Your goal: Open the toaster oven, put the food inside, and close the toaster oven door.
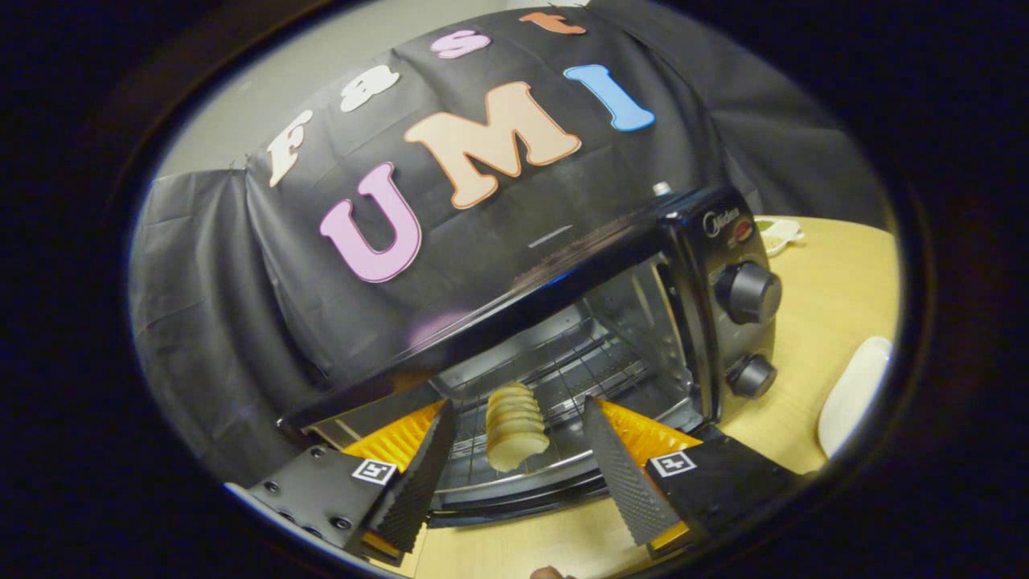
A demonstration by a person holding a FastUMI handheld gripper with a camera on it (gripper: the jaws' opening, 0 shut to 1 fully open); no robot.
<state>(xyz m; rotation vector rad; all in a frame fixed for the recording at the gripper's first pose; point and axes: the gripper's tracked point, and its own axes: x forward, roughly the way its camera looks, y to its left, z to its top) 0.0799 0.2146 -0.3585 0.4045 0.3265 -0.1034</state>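
1. Two fingers [518, 462] stand wide apart, clamped on nothing.
2. The food [514, 426], a pale ridged piece, lies between and just beyond them on the wire rack [563, 378] inside the open toaster oven [699, 322].
3. A brand mark sits above the two knobs [748, 293], too small to read surely.
4. Beyond the oven, a small dish [778, 233] on the counter [836, 289] is half hidden; nearer, a white object [854, 394] is cut off.
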